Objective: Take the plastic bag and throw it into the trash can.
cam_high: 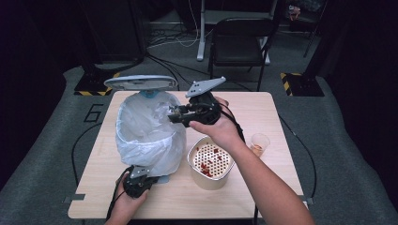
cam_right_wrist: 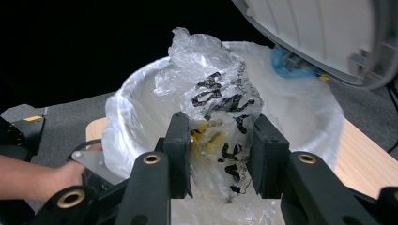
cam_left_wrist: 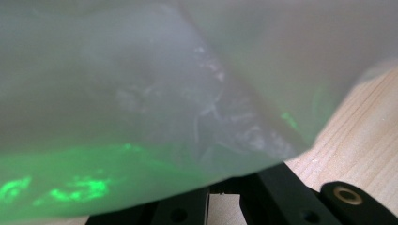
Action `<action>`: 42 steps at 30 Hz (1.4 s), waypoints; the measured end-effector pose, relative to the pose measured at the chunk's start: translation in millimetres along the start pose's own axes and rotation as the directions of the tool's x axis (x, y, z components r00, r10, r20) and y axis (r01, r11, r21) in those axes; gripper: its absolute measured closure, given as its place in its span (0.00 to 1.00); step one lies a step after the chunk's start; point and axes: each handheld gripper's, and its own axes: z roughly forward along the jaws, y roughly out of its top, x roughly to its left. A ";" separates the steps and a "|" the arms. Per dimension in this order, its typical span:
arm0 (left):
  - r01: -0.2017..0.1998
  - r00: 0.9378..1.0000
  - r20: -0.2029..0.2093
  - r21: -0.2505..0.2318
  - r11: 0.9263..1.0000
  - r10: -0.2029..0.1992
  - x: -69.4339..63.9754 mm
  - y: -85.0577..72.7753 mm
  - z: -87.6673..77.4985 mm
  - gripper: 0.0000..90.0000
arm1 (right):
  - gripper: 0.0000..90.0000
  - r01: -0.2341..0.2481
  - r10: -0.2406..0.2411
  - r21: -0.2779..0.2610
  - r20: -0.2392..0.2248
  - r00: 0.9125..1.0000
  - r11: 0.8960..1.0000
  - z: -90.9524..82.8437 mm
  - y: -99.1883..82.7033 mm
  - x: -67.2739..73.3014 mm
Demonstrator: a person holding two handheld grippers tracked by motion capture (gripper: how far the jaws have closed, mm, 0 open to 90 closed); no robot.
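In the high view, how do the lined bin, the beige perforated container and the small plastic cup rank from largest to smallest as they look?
1. Lined bin, clearly largest.
2. Beige perforated container.
3. Small plastic cup, smallest.
All stand on one table at similar depth, so the order looks reliable.

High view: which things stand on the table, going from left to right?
Bin lined with a white bag → beige container with a perforated insert → small clear cup.

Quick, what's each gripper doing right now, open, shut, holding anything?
Left gripper: shut, jaws at the foot of the white bin liner; a grip on it cannot be told.
Right gripper: shut on the crumpled clear printed bag, over the bin's mouth.
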 end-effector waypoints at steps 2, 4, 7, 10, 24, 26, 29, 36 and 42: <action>0.000 1.000 0.000 0.000 1.000 0.000 0.0 0.0 0.0 1.00 | 0.71 0.001 -0.001 -0.005 -0.009 1.000 1.000 4.5 2.7 2.4; 0.000 1.000 -0.002 0.003 1.000 0.000 0.0 0.1 -0.3 1.00 | 0.71 0.007 -0.007 -0.016 -0.024 1.000 1.000 10.4 5.7 5.0; -0.001 1.000 -0.002 0.003 1.000 0.001 0.0 0.1 -0.3 1.00 | 0.71 0.013 -0.014 -0.024 -0.041 0.999 1.000 18.1 7.9 8.3; 0.000 1.000 -0.001 0.003 1.000 0.000 0.0 0.1 -0.3 1.00 | 0.71 0.019 -0.020 -0.024 -0.052 0.998 1.000 26.6 9.3 11.7; 0.001 1.000 0.000 0.004 1.000 -0.001 0.0 0.1 -0.4 1.00 | 0.37 -0.019 0.017 -0.047 -0.061 0.998 0.999 43.5 6.7 16.0; 0.000 1.000 0.000 0.004 1.000 0.000 0.0 0.1 -0.4 1.00 | 0.36 -0.023 0.020 -0.052 -0.053 0.998 0.998 41.2 6.6 15.0; 0.001 1.000 0.000 0.004 1.000 -0.001 0.0 0.1 -0.4 1.00 | 0.37 -0.016 0.014 -0.052 -0.045 0.999 0.999 36.5 5.2 14.0; 0.002 1.000 0.001 0.004 1.000 -0.002 0.0 0.1 -0.4 1.00 | 0.38 -0.003 0.002 -0.038 -0.021 1.000 0.999 21.6 -5.5 10.3; 0.003 1.000 0.001 0.004 1.000 -0.004 0.0 0.1 -0.5 1.00 | 0.39 -0.009 0.010 -0.022 0.026 1.000 1.000 4.9 -20.5 2.0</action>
